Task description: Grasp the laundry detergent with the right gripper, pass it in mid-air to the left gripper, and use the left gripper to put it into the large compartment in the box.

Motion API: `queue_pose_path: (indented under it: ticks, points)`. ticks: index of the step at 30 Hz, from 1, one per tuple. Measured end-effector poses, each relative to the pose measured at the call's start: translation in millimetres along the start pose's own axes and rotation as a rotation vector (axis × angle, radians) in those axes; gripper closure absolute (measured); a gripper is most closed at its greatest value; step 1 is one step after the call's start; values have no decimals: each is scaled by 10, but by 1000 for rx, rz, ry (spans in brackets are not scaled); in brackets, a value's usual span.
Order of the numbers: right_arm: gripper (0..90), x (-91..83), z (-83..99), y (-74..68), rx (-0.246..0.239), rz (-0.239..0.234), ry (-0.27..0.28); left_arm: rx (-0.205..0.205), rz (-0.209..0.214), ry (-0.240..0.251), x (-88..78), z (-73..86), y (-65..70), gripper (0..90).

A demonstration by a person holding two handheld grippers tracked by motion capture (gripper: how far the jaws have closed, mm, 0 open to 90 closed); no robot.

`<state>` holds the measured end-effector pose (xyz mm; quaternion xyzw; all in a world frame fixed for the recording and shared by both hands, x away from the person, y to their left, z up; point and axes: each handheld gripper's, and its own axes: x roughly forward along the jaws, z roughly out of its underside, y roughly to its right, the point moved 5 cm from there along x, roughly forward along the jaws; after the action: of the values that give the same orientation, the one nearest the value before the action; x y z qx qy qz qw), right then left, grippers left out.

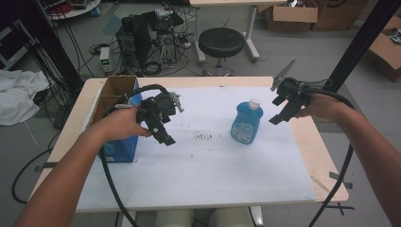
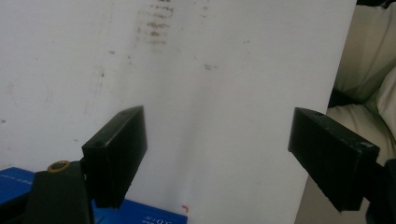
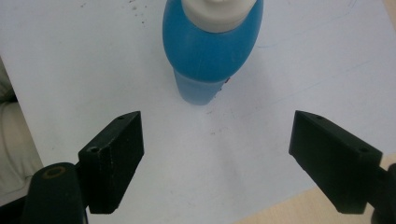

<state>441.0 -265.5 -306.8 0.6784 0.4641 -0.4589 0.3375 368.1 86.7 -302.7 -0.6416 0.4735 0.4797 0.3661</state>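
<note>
While both tongs, left (image 1: 163, 125) and right (image 1: 282, 108), hang spread and empty, the blue bottle (image 1: 247, 122) stands upright mid-tabletop (image 1: 302, 137); 1 off-centre approach by the right could tip it.

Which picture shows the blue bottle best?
The high view: the whole blue bottle stands upright on the white sheet, label showing. The right gripper view looks down on its white cap and shoulders, top cut off.
</note>
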Motion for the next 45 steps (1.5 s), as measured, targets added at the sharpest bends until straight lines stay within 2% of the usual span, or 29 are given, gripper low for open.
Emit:
queue_pose_path:
  ticks: [10,15,21,26,33,34,37,45]
  points:
    - [174,5,60,-30,36,1,15,2,-4,-3,11,8,-18,201]
    - [172,5,58,-47,40,5,16,4,-6,-1,15,12,-33,202]
    - [170,6,60,-88,71,11,34,4,-8,0,25,11,-41,202]
    - [170,-27,39,-123,112,8,69,-1,-9,-1,22,21,-53,202]
    - [169,-4,46,-125,162,12,86,0,-10,-2,20,27,-47,202]
    - [168,8,59,-115,186,16,98,0,-12,-3,21,28,-47,202]
    - [168,38,86,-119,220,11,124,0,-11,-3,23,30,-48,201]
    - [166,125,160,-130,262,11,160,-2,-12,-1,27,39,-66,202]
